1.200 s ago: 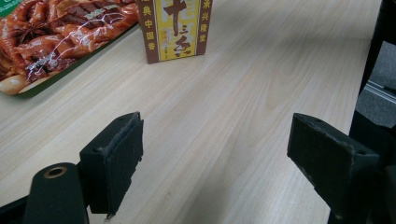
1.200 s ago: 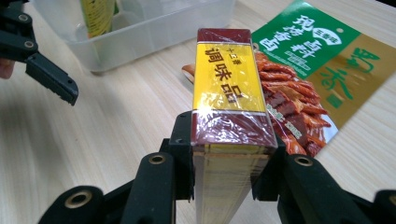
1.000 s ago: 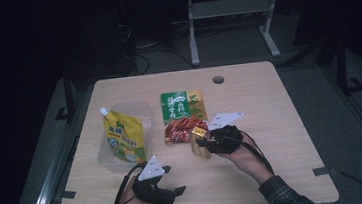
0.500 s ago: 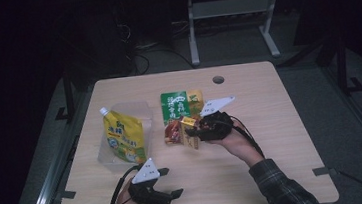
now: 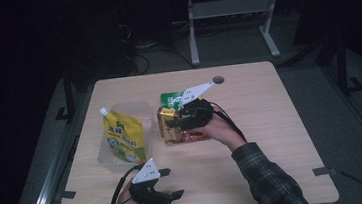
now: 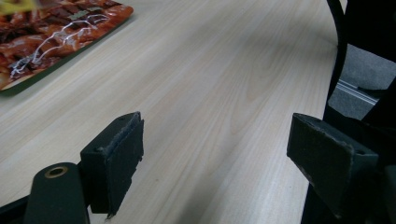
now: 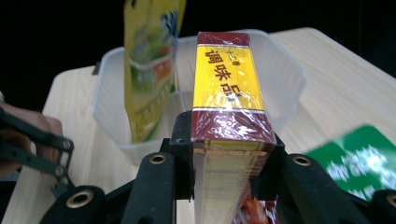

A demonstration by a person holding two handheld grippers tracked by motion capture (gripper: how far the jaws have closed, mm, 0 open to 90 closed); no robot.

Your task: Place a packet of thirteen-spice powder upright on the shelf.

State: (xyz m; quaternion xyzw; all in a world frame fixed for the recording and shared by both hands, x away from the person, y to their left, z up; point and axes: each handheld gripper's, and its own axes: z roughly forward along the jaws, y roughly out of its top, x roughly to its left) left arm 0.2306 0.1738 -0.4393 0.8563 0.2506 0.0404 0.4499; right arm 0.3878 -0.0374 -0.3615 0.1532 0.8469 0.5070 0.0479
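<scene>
My right gripper (image 5: 178, 122) is shut on a dark red and yellow seasoning box (image 7: 228, 100), held off the table above the flat green and red snack packet (image 5: 175, 100). In the right gripper view the box (image 7: 228, 100) points toward a clear plastic tub (image 7: 285, 79) that holds an upright yellow spouted pouch (image 7: 149, 60). From above, the pouch (image 5: 124, 136) stands in the tub (image 5: 105, 157) at the table's left. My left gripper (image 5: 171, 183) rests open near the front edge, its pads (image 6: 116, 158) wide apart over bare wood.
The wooden table (image 5: 271, 123) has a round cable hole (image 5: 218, 80) at the back right. A corner of the snack packet (image 6: 51, 37) lies ahead of the left gripper. A metal stand (image 5: 231, 22) sits on the floor behind.
My right gripper lifted the box from beside the snack packet and carried it left and back, toward the tub. The left gripper shifted slightly left along the front edge.
</scene>
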